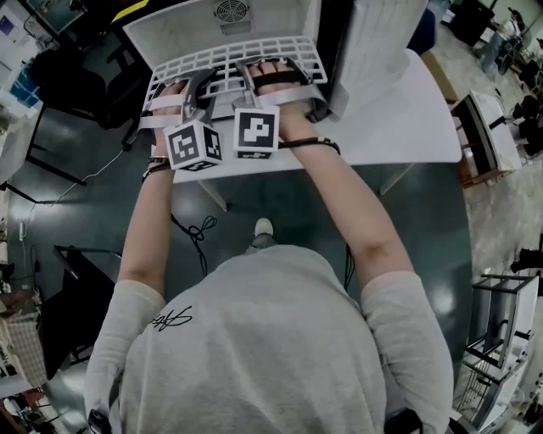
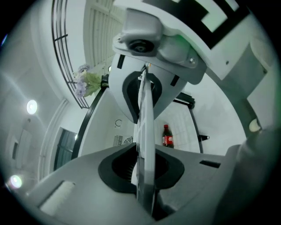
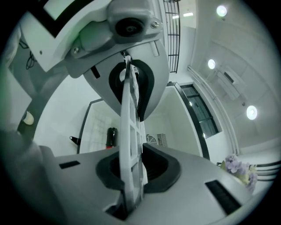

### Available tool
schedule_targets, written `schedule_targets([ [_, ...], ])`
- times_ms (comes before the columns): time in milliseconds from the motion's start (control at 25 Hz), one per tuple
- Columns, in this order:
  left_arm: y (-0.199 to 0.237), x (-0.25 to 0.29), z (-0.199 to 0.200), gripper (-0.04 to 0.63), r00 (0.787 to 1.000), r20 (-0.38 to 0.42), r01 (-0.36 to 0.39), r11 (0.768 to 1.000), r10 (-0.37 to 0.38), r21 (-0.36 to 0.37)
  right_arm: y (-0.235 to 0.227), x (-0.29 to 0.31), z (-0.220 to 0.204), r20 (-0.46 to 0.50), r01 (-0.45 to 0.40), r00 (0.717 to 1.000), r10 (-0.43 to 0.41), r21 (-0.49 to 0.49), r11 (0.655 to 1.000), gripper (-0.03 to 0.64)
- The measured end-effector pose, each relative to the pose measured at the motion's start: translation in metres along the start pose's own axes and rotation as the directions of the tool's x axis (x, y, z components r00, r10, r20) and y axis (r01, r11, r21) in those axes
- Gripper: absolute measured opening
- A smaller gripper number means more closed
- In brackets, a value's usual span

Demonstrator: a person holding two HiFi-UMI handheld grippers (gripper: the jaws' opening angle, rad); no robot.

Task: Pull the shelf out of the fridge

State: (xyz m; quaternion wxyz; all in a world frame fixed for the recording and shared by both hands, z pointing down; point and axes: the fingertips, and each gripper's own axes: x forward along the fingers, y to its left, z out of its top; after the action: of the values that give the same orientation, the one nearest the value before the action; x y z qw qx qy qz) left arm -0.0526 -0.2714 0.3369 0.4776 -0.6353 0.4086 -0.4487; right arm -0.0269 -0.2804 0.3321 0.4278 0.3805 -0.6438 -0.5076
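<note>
Shelf [image 1: 254, 52] front edge | left gripper [image 2: 144, 132], right gripper [image 3: 131, 132] both clamped on it | fridge [image 1: 191, 25] door [image 1: 377, 42] wide open

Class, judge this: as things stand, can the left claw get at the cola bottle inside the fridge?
Probably not. The left claw is shut on the front edge of the grid shelf, and the cola bottle sits deeper inside, beyond it.
</note>
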Motion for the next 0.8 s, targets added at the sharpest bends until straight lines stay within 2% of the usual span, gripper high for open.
schedule_targets([
  [120, -0.009, -0.004, -0.001, 0.035, 1.0, -0.002, 0.003, 0.999, -0.003, 0.045, 0.01, -0.003, 0.002, 0.005, -0.007, 1.0, 0.007, 0.015, 1.0, 0.04],
  [320, -0.019, -0.008, -0.002, 0.035, 1.0, 0.0, 0.008, 1.0, -0.008, 0.03, 0.02, -0.007, 0.004, 0.009, -0.017, 1.0, 0.017, 0.017, 1.0, 0.04],
  [520, -0.034, -0.014, -0.003, 0.035, 1.0, -0.001, 0.019, 1.0, -0.019, 0.017, 0.041, -0.014, 0.012, 0.048, -0.084, 0.996, 0.081, 0.068, 0.994, 0.04],
  [800, -0.052, -0.018, 0.001, 0.035, 0.998, 0.006, 0.055, 0.998, -0.055, -0.004, 0.057, -0.021, 0.01, 0.056, -0.106, 0.993, 0.103, 0.067, 0.992, 0.04],
])
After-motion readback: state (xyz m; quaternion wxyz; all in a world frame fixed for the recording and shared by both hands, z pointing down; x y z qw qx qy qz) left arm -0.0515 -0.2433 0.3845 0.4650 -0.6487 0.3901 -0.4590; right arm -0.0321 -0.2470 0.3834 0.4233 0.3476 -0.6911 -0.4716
